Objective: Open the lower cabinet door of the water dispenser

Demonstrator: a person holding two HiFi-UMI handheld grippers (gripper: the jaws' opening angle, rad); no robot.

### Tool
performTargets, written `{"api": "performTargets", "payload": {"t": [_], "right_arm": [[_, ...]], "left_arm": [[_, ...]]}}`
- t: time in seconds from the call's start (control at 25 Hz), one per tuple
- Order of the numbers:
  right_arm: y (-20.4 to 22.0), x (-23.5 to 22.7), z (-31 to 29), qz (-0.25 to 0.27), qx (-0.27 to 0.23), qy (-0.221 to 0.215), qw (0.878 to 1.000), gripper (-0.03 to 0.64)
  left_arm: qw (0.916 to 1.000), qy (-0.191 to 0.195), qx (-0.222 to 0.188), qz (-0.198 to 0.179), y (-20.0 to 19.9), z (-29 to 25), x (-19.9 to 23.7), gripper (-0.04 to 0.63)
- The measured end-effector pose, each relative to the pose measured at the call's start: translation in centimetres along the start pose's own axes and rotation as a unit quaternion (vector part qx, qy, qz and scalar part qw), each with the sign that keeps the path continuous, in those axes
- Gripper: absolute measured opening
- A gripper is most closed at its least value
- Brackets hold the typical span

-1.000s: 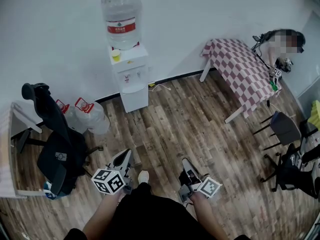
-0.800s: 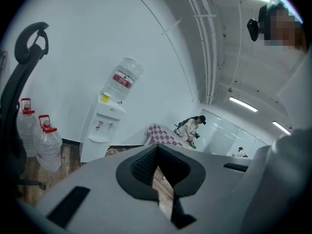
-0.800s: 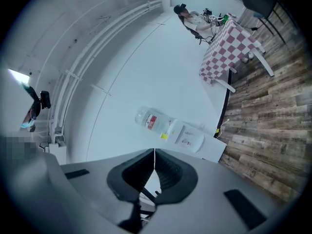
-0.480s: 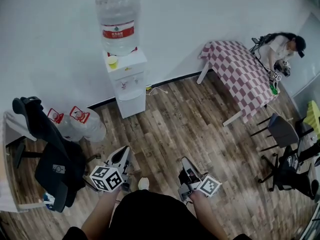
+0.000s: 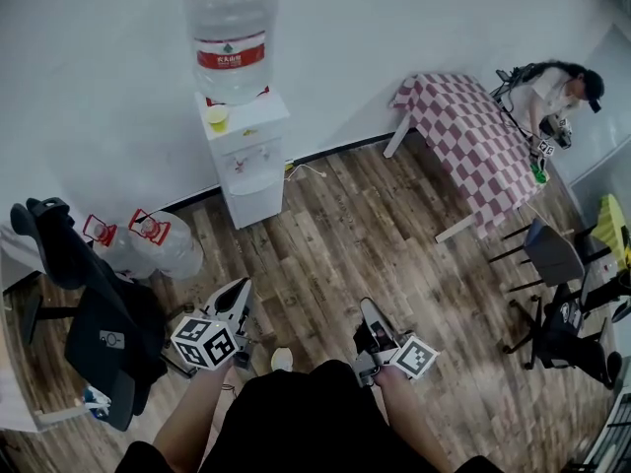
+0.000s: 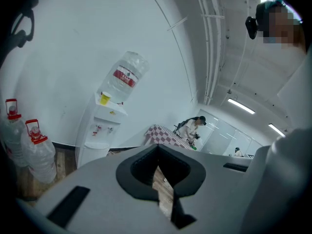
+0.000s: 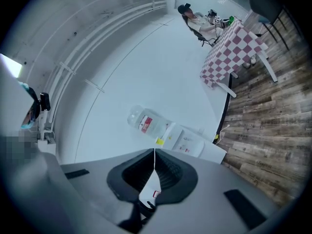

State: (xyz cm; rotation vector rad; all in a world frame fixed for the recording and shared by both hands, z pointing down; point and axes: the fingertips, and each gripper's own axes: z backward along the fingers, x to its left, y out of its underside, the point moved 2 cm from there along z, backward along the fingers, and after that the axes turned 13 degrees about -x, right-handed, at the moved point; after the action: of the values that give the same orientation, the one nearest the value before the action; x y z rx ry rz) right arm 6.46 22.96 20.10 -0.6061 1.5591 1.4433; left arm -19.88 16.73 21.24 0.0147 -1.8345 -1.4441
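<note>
Water dispenser (image 5: 246, 161), white, stands upright against the white wall (image 5: 99, 87) on the wood floor (image 5: 345, 244), upper left of centre in the head view. Its lower cabinet door (image 5: 256, 201) is flush and looks closed, so the task is not started. 1 big bottle (image 5: 229, 37) sits inverted on top to feed it; the red label has white print too small to read. Yellow cup (image 5: 218, 117) rests on the top ledge, handy to the taps. White cable (image 5: 314, 172) runs along the skirting just right of the base, probably to a socket. 2 spare bottles (image 5: 158, 244) with red handles wait on the floor to its left, labels unreadable, and a dark office chair (image 5: 94, 308) is nearer the person. Left gripper (image 5: 237, 296) and right gripper (image 5: 368, 311) are held low in front of the body, well apart from the dispenser, aimed roughly toward it. Both pairs of fingers (image 6: 97, 194) (image 7: 209, 199) are pressed together on nothing, likely because there is nothing to grab yet. Marker cubes carry black-and-white squares, no text. Checked-cloth surface (image 5: 473, 141) stands far right, with a second person (image 5: 557, 87) beside it.
</note>
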Motion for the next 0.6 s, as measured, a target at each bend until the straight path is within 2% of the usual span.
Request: {"api": "performTargets", "payload": {"t": [0.36,0.6], "right_arm": [[-3.3,-2.4,0.1,0.005,-0.019,0.021,1.000,0.023],[-6.2,-5.0,-1.7,-0.003,-0.019,0.012,1.000,0.023]], "left_arm": [[0.9999,0.000,0.007,0.009,1.2,-2.0,-0.6,0.014],[0.9999,-0.015,0.002,0.008,2.2,-5.4,-1.3,0.014]]}}
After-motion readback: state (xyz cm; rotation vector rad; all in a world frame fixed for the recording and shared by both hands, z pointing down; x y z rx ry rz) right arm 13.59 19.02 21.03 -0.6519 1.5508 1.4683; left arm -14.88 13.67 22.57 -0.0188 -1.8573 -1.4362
